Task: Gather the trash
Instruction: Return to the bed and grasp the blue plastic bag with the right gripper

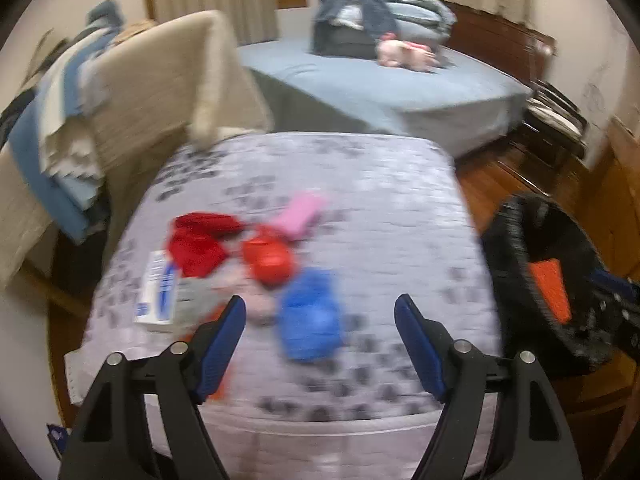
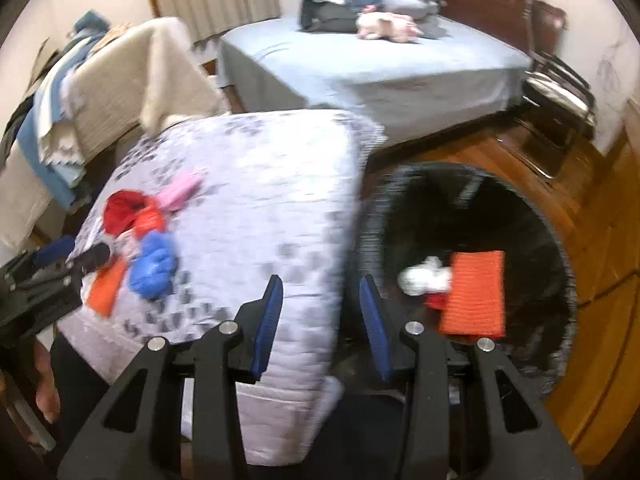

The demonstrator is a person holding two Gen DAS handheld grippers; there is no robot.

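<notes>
Left tool [image 1: 320, 336]: jaws wide apart, nothing between them, touching nothing. It hangs over the near part of the surface [image 1: 400, 220], which is covered in a grey patterned quilt.

Right tool [image 2: 320, 316]: jaws partly apart, also empty, straddling the right edge of the surface with the bin's rim just beside it.

Trash on the surface, left of centre, clustered and partly overlapping:
- blue crumpled wrapper [image 1: 310, 316], nearest the left tool, just ahead of its left finger
- white-and-blue box [image 1: 158, 288] at the left edge
- orange piece [image 2: 106, 286], near the left tool's fingers in the right wrist view
- red-orange wrapper [image 1: 270, 256] and red crumpled piece [image 1: 198, 242] behind the blue one
- pink packet [image 1: 298, 212] furthest back

Black bin [image 2: 560, 280] on the wood floor, right of the surface. Inside: an orange flat packet [image 2: 474, 294], a white crumpled wad [image 2: 424, 278], a bit of red under them.

Both frames motion-blurred.

Further back: a bed [image 1: 400, 80] with a blue sheet and folded clothes.
</notes>
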